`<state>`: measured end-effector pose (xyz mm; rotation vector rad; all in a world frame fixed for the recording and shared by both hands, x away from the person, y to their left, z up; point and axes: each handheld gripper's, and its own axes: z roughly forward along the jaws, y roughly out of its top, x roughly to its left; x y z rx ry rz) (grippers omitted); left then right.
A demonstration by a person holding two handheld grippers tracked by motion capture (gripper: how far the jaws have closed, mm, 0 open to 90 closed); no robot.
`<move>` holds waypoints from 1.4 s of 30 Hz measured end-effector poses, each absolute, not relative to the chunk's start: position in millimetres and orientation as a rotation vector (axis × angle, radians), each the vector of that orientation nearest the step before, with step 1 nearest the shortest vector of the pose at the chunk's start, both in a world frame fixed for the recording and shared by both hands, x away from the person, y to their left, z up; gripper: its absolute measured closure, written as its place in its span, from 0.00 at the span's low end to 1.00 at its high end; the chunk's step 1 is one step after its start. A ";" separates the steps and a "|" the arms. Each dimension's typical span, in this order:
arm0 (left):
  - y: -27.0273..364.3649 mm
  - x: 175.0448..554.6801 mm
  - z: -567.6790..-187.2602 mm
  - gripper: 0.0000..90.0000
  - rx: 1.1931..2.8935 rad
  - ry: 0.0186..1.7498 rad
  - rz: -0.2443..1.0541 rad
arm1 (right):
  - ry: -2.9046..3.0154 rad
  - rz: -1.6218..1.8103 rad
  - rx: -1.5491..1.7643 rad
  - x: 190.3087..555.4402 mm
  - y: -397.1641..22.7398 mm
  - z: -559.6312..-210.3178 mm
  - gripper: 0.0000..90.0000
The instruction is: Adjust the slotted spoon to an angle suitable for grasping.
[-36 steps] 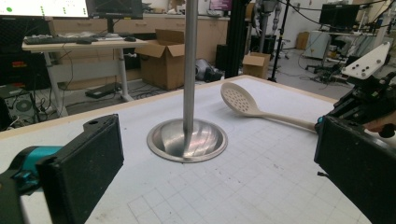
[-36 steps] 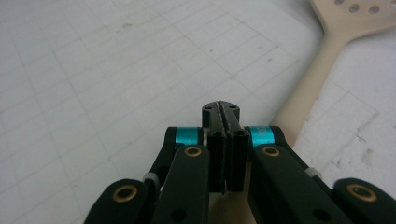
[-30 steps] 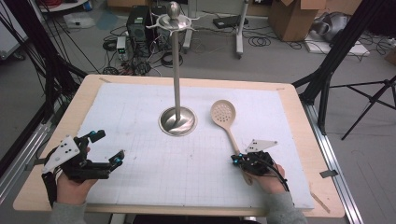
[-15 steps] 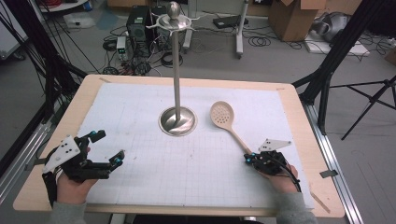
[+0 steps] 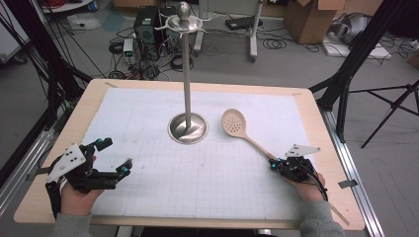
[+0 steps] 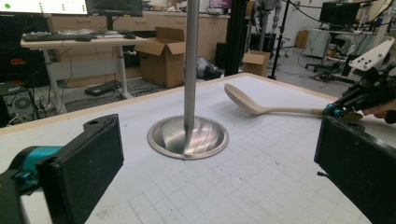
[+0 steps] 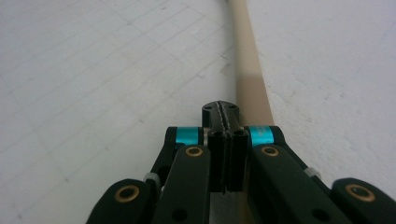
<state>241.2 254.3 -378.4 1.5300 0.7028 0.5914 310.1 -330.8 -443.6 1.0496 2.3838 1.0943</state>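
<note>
High view: right tongs (image 5: 273,165), pressed together empty, rested atop the spoon (image 5: 245,135) handle; left tongs (image 5: 114,156) stood apart. Further sliding risked losing the spoon.

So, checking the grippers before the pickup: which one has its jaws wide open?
The left gripper, jaws spread apart; the right gripper is shut, beside the spoon handle.

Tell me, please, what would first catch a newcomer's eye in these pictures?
Most likely the tall steel stand, rising from its round base at the middle of the white gridded mat to a ring of hooks at the top. Next, the beige slotted spoon lying just right of that base, its handle running toward the right tool, whose jaws are shut beside the handle. The left tool rests wide open at the mat's near left.
</note>
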 end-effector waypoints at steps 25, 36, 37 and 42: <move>256.8 239.8 -378.9 0.02 1.524 0.709 0.591 | 2.287 1.078 1.104 333.8 -368.0 -446.9 1.00; 259.4 236.3 -379.2 0.02 1.522 0.714 0.594 | 2.258 1.187 1.042 344.5 -340.7 -434.3 1.00; 259.8 235.8 -379.0 0.02 1.524 0.708 0.596 | 2.257 1.196 1.041 347.7 -336.0 -432.8 1.00; 258.3 233.6 -379.5 0.02 1.532 0.692 0.599 | 2.247 1.246 1.055 367.6 -318.1 -428.0 1.00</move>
